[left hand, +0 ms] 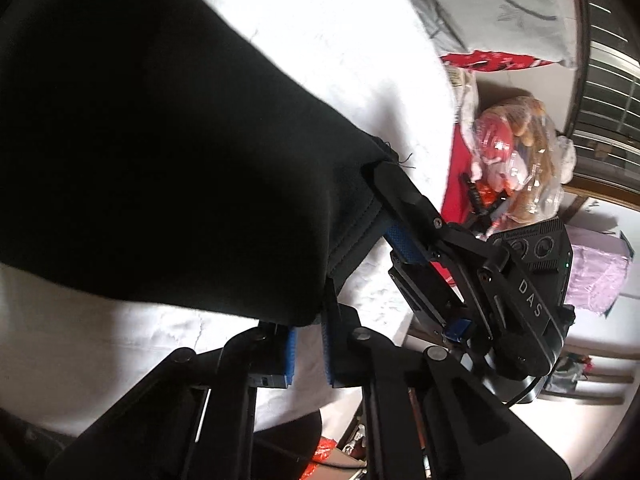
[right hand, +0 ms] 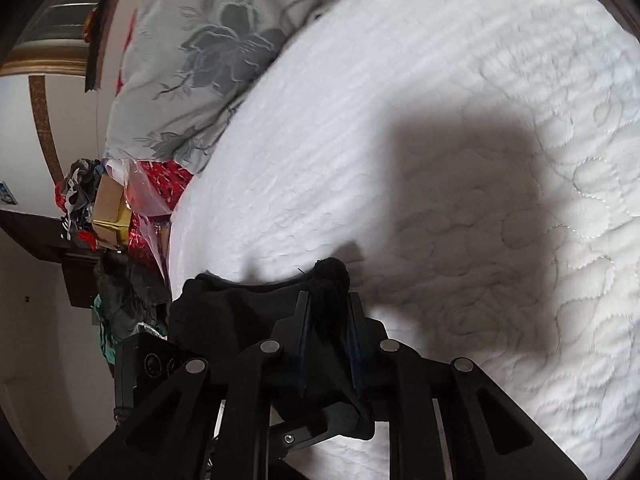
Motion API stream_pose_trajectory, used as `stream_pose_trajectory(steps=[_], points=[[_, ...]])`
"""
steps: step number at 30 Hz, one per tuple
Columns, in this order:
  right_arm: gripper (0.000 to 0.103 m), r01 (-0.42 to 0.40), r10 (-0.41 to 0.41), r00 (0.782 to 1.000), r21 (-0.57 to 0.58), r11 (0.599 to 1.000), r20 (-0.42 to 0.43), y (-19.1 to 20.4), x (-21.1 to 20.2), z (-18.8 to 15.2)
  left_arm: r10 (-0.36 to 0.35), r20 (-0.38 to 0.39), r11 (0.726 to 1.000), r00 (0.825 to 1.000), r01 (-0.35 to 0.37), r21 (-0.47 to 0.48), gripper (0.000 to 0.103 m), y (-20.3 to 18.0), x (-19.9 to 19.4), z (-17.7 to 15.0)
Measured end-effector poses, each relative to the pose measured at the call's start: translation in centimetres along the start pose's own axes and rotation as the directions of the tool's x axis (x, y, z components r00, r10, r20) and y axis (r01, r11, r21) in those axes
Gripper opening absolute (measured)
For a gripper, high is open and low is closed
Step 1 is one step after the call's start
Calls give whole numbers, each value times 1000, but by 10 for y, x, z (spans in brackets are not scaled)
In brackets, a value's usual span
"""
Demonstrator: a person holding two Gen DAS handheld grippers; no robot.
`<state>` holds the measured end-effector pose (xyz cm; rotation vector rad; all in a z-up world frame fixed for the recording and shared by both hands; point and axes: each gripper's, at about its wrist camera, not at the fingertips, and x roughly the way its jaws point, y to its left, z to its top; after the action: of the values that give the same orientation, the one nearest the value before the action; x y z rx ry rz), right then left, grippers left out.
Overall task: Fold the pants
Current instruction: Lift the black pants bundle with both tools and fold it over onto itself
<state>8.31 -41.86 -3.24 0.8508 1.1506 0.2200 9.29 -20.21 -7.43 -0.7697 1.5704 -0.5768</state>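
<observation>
Black fabric fills the near field of both wrist views: the pants (left hand: 160,140) hang lifted above the bed (left hand: 340,40), held at one edge by both grippers.

Left gripper (left hand: 308,344): clenched on a lower corner of the pants edge. The blue pads (left hand: 291,356) stand close together with the cloth pinched at their tips.

Right gripper (right hand: 328,320): grasping the pants (right hand: 240,312) as well. A bunched fold of the cloth stands up between its fingers, and the rest trails to the left of them. Seen from the left wrist, the same gripper (left hand: 384,208) bites the neighbouring corner of the edge, just beside the left gripper, with loose threads showing at its tip.

Beyond the grippers, the bed carries a white quilted cover (right hand: 480,120). A broad shadow (right hand: 460,200) falls on the cover ahead of the right gripper.

Farther off, a grey floral quilt (right hand: 192,60) lies heaped at the far edge of the bed. Beside the bed sits clutter: a clear plastic bag (left hand: 516,152) with red and tan contents, a brown box (right hand: 110,204), and red cloth (right hand: 168,184). A barred window (left hand: 608,80) stands at the far right of the left wrist view.
</observation>
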Motion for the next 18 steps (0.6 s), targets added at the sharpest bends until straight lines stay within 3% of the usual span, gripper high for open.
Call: stream_pose_trajectory(steps=[9,18], points=[[16,30,-27,999,-90,996,30,65,-7,-15,-97,65,995,993,98,-20,8,20,-59,3],[16,0,-5,999,-152,988,-32,151,50,-30,-151,184,976,971,176,-130,8,91,-131,20]])
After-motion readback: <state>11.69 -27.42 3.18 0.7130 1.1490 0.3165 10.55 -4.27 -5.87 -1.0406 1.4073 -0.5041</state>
